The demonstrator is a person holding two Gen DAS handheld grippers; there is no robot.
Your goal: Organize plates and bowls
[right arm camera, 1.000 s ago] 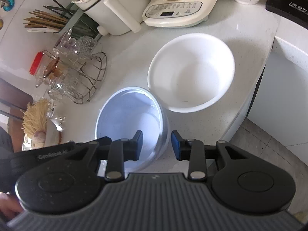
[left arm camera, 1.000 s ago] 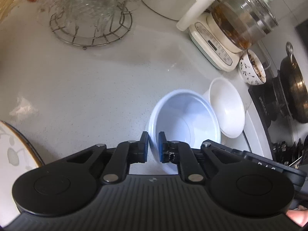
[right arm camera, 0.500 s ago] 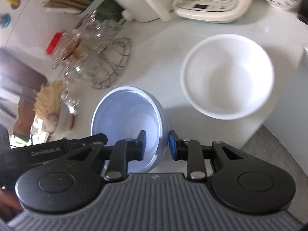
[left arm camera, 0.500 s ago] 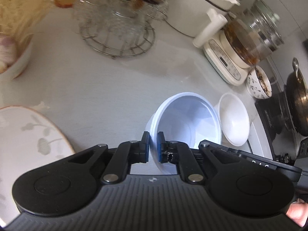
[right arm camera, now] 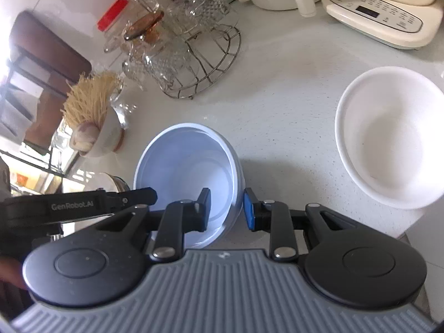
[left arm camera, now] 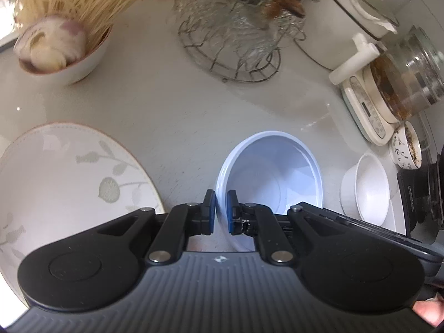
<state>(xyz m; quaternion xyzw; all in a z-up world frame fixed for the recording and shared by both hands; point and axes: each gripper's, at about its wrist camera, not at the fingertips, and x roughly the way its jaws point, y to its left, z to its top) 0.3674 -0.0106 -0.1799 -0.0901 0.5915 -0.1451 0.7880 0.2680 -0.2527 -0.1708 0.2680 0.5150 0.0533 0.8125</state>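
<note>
A pale blue bowl (left arm camera: 272,172) hangs tilted just above the grey counter, casting a shadow. My left gripper (left arm camera: 220,213) is shut on its near rim, one pad inside and one outside. Seen from the right wrist, the same blue bowl (right arm camera: 188,163) has its right wall between the pads of my right gripper (right arm camera: 226,208), which is shut on it. The left gripper's black body (right arm camera: 77,208) reaches in from the left. A white bowl (right arm camera: 388,136) stands on the counter to the right, also seen as the white bowl (left arm camera: 371,188). A large leaf-patterned plate (left arm camera: 69,174) lies at the left.
A wire rack of glassware (left arm camera: 233,36) (right arm camera: 188,55) stands behind. A bowl of garlic and noodles (left arm camera: 55,47) sits at the far left. A kettle on its cream base (left arm camera: 388,88), a patterned bowl (left arm camera: 406,147) and a black stove (left arm camera: 421,191) line the right. The counter's edge (right arm camera: 410,227) drops off at the right.
Both grippers have carried the blue bowl leftward, away from the white bowl. The patterned plate and the garlic bowl have come into the left view. The right jaws narrowed slightly.
</note>
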